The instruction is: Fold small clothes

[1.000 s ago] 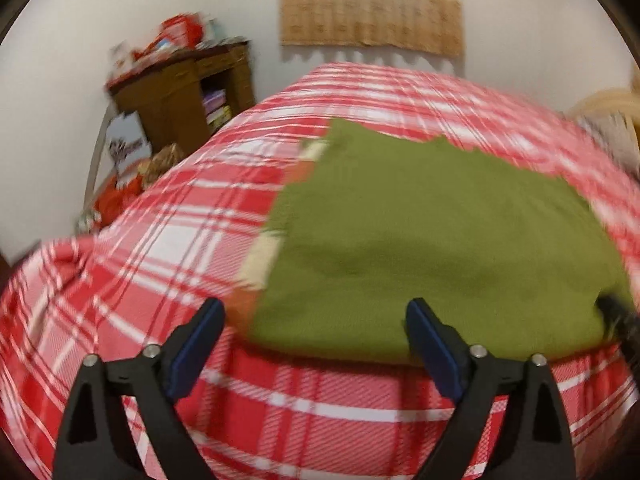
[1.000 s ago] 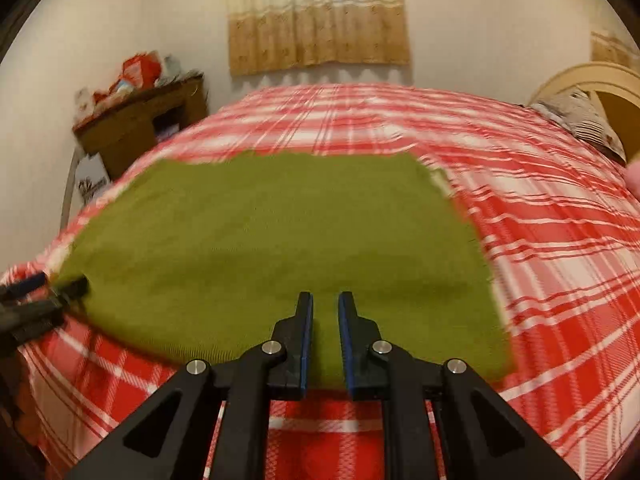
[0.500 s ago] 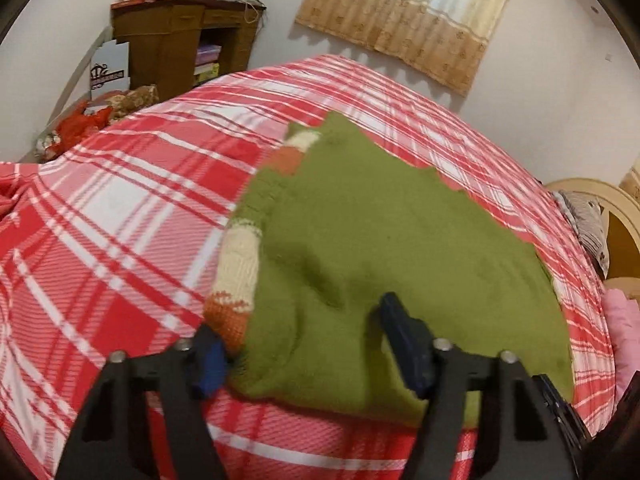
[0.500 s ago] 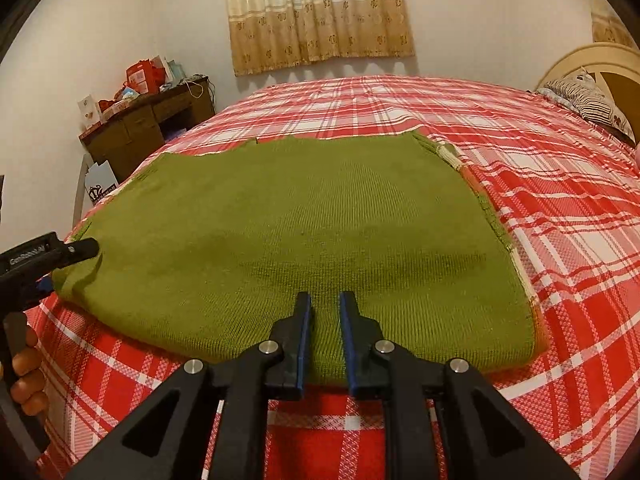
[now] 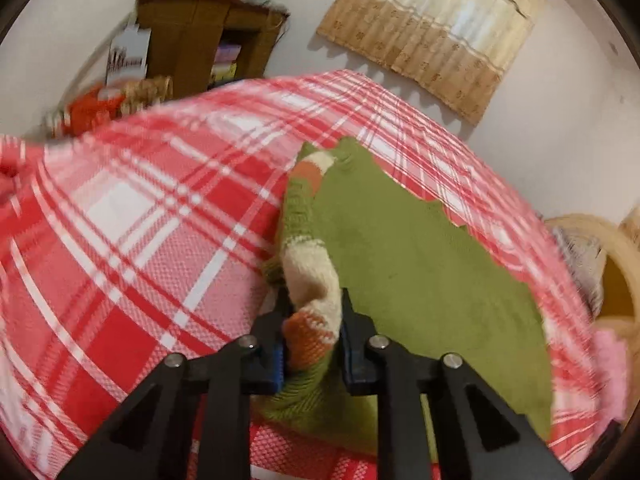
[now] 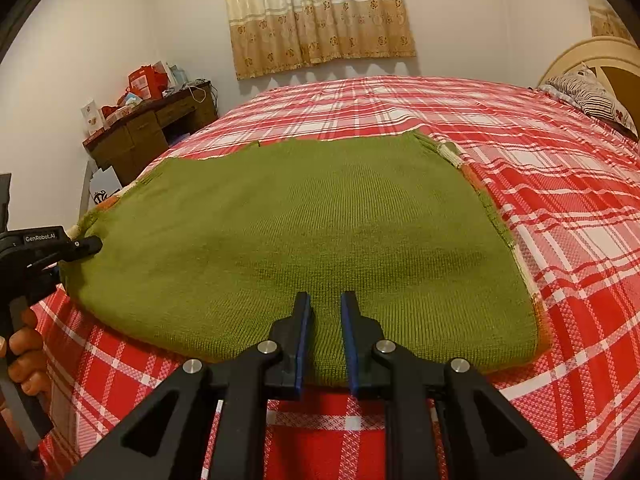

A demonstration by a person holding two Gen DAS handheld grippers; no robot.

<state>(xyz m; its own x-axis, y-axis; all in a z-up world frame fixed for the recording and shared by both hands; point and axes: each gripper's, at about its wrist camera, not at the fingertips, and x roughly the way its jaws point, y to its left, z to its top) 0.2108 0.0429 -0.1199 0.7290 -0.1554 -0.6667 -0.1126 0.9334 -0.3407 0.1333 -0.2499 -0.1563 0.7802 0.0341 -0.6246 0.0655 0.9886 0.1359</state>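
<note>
A green knit sweater lies flat on the red plaid bed, with cream and orange striped sleeves folded along its sides. In the left wrist view my left gripper is closing on the left sleeve, its pads pressing the bunched cream and orange cuff, with the sweater body to the right. The right wrist view shows the left gripper at the sweater's left edge, held by a person's hand. My right gripper hovers over the near hem, shut to a narrow slit, the fabric flat beneath.
A wooden desk with boxes on top stands at the bed's far left by the wall. A patterned curtain hangs behind. A pillow and a curved headboard are at the right. Bare plaid bedding spreads left of the sweater.
My left gripper moved in over the sweater's left sleeve and closed from wide open onto its cuff, rolling as it went. The right gripper has stayed over the near hem.
</note>
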